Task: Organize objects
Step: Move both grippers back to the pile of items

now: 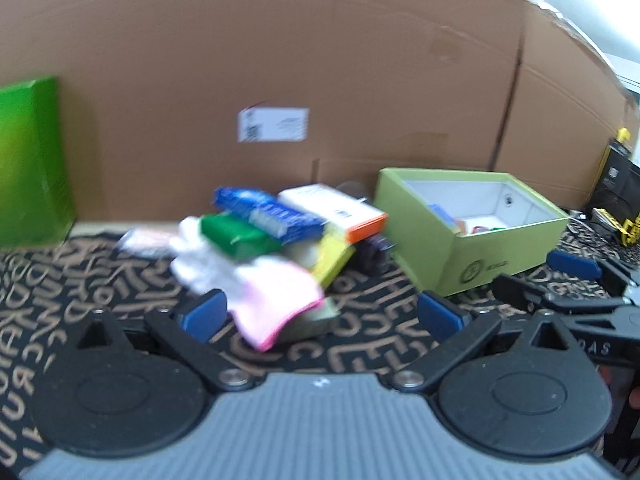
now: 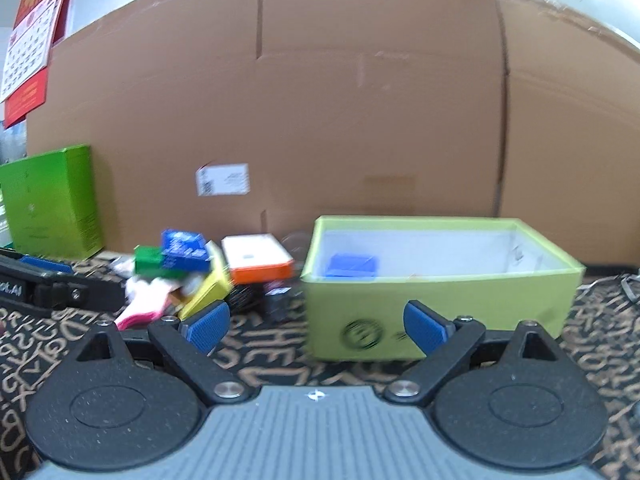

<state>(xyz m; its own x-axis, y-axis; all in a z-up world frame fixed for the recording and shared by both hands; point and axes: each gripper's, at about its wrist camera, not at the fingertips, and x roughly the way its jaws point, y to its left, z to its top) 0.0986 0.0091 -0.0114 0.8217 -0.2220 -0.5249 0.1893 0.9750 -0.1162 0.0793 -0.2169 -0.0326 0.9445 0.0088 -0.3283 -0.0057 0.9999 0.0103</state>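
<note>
On my far left a bright green carton (image 2: 52, 200) stands upright against the big cardboard wall (image 2: 320, 100), which carries a white shipping label (image 2: 222, 179) too blurred for me to read. Above the carton, a red-and-white calendar (image 2: 32, 40) hangs at the top corner.

My left gripper (image 1: 320, 314) is released, its blue pads wide apart with nothing between them, hovering low over the black mat (image 1: 372, 312) patterned with tan letters. Just ahead of it is the jumbled pile: a pink cloth (image 1: 276, 300) nearest me, a white cloth (image 1: 196, 256) behind it, a green packet (image 1: 236, 236), a blue packet (image 1: 268, 212) lying across the top, a yellow box (image 1: 332, 258) tilted on edge, and a white box with an orange edge (image 1: 336, 210).

To the right of the pile sits the open lime-green box (image 2: 440, 300), white inside, with a blue item (image 2: 352, 266) in its left corner and a round dark logo on the front wall that I cannot read.

My right gripper (image 2: 318, 326) is likewise spread open and empty, close in front of that box.
</note>
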